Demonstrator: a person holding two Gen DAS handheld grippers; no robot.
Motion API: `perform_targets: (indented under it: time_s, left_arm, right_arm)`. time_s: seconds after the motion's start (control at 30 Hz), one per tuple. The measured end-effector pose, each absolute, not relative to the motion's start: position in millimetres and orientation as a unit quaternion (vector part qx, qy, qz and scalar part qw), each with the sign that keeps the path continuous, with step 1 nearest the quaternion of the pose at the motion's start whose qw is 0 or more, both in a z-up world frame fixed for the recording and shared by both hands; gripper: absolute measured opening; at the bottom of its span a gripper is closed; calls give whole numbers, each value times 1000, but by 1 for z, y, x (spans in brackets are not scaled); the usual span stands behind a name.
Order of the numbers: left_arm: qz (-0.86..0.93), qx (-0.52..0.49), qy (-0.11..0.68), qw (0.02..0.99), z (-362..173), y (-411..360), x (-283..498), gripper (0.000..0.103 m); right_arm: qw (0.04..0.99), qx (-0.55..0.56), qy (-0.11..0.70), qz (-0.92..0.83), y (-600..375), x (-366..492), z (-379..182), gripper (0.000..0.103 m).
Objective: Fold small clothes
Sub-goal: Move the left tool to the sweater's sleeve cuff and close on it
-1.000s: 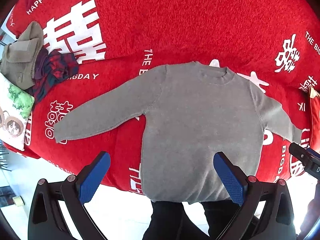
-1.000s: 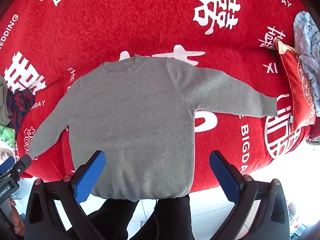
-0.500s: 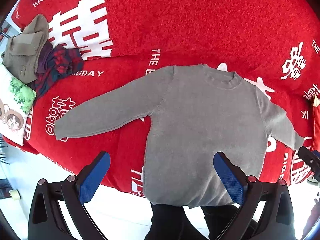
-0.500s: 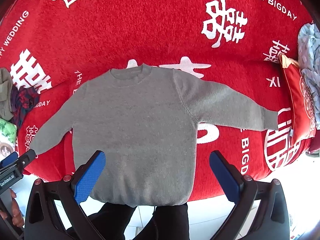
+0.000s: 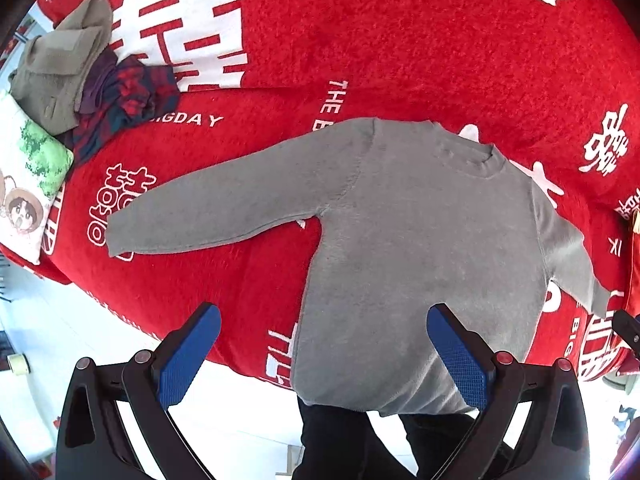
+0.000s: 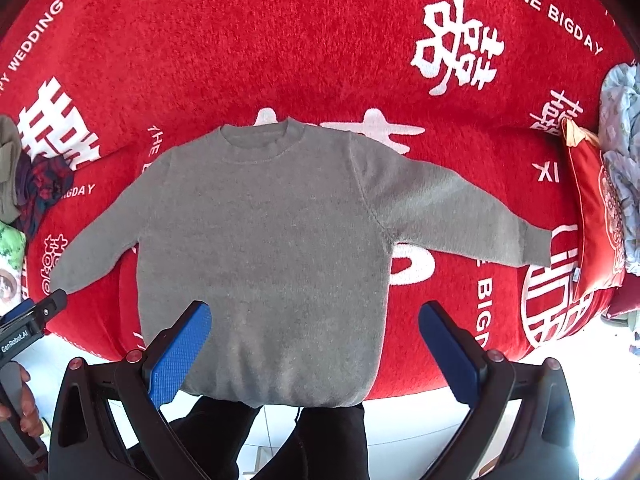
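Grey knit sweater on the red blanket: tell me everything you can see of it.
The grey knit sweater is plain, soft-looking and fuzzy, with a ribbed crew neck. It lies flat, unfolded, on the red blanket with white lettering, neck away from the camera, both sleeves spread outward, hem hanging over the near edge. Neither open gripper touches it.

Gray sweater point(image 5: 420, 248) spread flat on a red blanket point(image 5: 360, 40).

The left claw point(image 5: 324, 352) hangs above the sweater's hem with its blue fingers point(image 5: 188, 356) wide apart, holding nothing. Both sleeves lie stretched outward. At far left, an olive garment point(image 5: 60, 68) sits on a plaid cloth point(image 5: 124, 96) beside a cartoon-print pillow point(image 5: 28, 184). Dark trousers point(image 5: 340, 440) show below the hem.
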State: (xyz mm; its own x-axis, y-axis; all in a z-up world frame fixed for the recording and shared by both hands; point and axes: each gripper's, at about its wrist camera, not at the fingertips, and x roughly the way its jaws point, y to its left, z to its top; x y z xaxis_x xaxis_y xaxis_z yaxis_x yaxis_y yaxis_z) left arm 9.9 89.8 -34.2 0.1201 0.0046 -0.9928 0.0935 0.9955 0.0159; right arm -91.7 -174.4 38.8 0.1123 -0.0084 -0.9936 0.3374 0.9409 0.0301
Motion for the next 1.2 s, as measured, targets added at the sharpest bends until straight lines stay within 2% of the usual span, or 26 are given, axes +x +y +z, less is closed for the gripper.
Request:
perform_targets:
  time_s: [0.27, 0.67, 1.03, 1.2]
  left_arm:
    - [-33, 3, 671, 741, -59, 107, 12, 103]
    - [35, -164, 683, 711, -158, 215, 11, 103]
    - [157, -331, 541, 757, -217, 378, 27, 103]
    - [188, -366, 503, 760, -240, 407, 31, 103]
  right_arm:
    - [732, 114, 664, -102, -160, -92, 34, 103]
    - [695, 146, 703, -48, -117, -92, -5, 103]
    - [681, 82, 725, 59, -21, -67, -90, 103]
    - [682, 79, 720, 105, 17, -57, -115, 103]
